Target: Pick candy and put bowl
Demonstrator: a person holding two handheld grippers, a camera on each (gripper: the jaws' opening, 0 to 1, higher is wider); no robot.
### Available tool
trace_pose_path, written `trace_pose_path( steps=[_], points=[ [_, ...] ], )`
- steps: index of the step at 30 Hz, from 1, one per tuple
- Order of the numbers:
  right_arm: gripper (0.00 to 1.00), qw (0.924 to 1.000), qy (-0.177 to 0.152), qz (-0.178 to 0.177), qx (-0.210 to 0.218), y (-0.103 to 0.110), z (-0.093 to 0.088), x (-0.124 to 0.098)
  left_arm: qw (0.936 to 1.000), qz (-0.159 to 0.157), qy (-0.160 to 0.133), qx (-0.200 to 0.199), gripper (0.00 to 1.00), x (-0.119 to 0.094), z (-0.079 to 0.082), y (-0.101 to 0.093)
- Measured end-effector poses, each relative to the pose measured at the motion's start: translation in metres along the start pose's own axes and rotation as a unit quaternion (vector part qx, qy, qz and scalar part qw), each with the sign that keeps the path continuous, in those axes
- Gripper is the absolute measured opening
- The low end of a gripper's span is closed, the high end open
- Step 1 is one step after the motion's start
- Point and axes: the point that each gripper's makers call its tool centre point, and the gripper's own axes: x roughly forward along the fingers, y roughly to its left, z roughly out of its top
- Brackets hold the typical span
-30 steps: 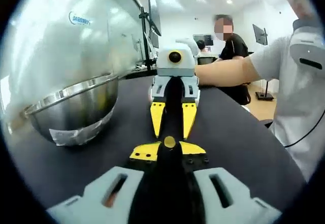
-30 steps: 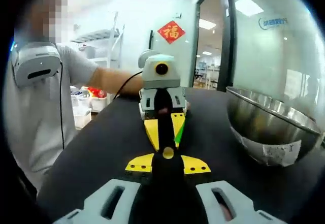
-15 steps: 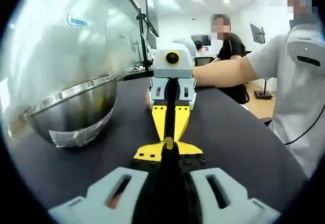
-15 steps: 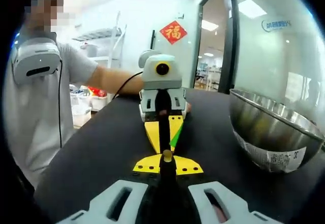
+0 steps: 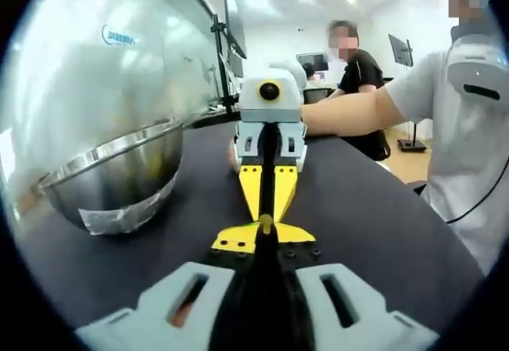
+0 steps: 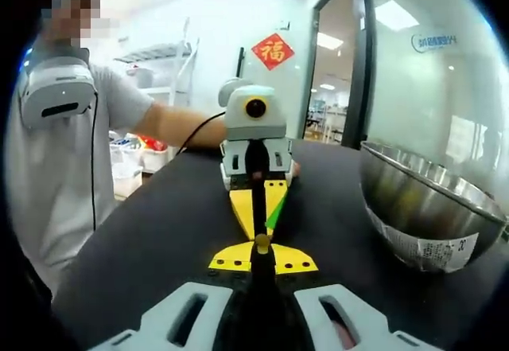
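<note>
A: Where does the candy sit right now?

B: I can't make out any on the black tabletop (image 5: 374, 208). There is a small green sliver at the tips of the left claw (image 6: 256, 200) as seen from the right gripper view, and a yellowish nub at the tip of the right claw (image 6: 261, 243). Either could be a sweet, but both are too small to tell.

A: And the claws themselves?

B: They face each other tip to tip, low over the tabletop. In the left gripper view the left claw (image 5: 265, 225) has its jaws drawn together to a narrow line, and the right claw (image 5: 267, 192) opposite looks clenched as well. Whether either pinches anything I cannot tell.

A: The bowl?

B: A steel bowl (image 5: 111, 176) stands on the tabletop just beside the claws, toward the glass wall. In the right gripper view the bowl (image 6: 421, 208) shows a paper label (image 6: 433, 249) on its side. Its inside is hidden from here.

A: How would a candy handle?

B: My guess is light, small and hard, likely in a slick wrapper, so it could squirt out of a squeeze. I'd take it across its middle with moderate pressure. The bowl is wide and deep, so dropping in should be forgiving.
</note>
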Motion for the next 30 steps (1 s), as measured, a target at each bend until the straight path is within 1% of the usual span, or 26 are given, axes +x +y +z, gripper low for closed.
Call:
trace_pose_path(
  steps=[5, 7, 11, 13, 16, 17, 20, 21, 23, 24, 27, 30],
  points=[
    [0.02, 1.0000, 0.002, -0.004, -0.006, -0.002, 0.000, 0.000, 1.0000, 0.002, 0.001, 0.004, 0.00, 0.000, 0.000, 0.000],
    [0.02, 0.9999, 0.000, -0.007, -0.010, -0.002, 0.004, -0.002, 1.0000, 0.006, -0.001, 0.006, 0.00, -0.001, 0.004, 0.000],
    [0.02, 0.9996, -0.009, -0.008, -0.024, -0.001, 0.016, -0.009, 0.9997, 0.007, -0.015, 0.016, 0.00, -0.005, 0.018, -0.002],
    [0.02, 0.9992, -0.014, -0.016, -0.033, -0.006, 0.025, -0.012, 0.9994, 0.013, -0.019, 0.027, 0.00, -0.007, 0.027, 0.003],
    [0.02, 0.9981, -0.014, -0.035, -0.048, -0.023, 0.041, -0.022, 0.9989, 0.022, -0.023, 0.035, 0.00, -0.008, 0.042, 0.015],
    [0.02, 0.9978, -0.014, -0.039, -0.051, -0.028, 0.046, -0.024, 0.9984, 0.030, -0.026, 0.041, 0.00, -0.008, 0.052, 0.023],
    [0.02, 0.9961, -0.013, -0.053, -0.070, -0.047, 0.066, -0.036, 0.9967, 0.046, -0.040, 0.055, 0.00, -0.011, 0.076, 0.041],
    [0.02, 0.9955, -0.017, -0.058, -0.073, -0.053, 0.073, -0.040, 0.9954, 0.054, -0.046, 0.065, 0.00, -0.013, 0.085, 0.048],
    [0.02, 0.9941, -0.026, -0.070, -0.079, -0.068, 0.088, -0.046, 0.9939, 0.064, -0.057, 0.070, 0.00, -0.016, 0.100, 0.061],
    [0.02, 0.9928, -0.031, -0.080, -0.084, -0.076, 0.095, -0.050, 0.9925, 0.073, -0.068, 0.071, 0.00, -0.017, 0.108, 0.069],
    [0.02, 0.9916, -0.039, -0.091, -0.083, -0.094, 0.106, -0.056, 0.9910, 0.082, -0.084, 0.063, 0.00, -0.018, 0.119, 0.085],
    [0.02, 0.9898, -0.039, -0.104, -0.089, -0.104, 0.105, -0.056, 0.9908, 0.089, -0.084, 0.058, 0.00, -0.015, 0.121, 0.098]
  ],
)
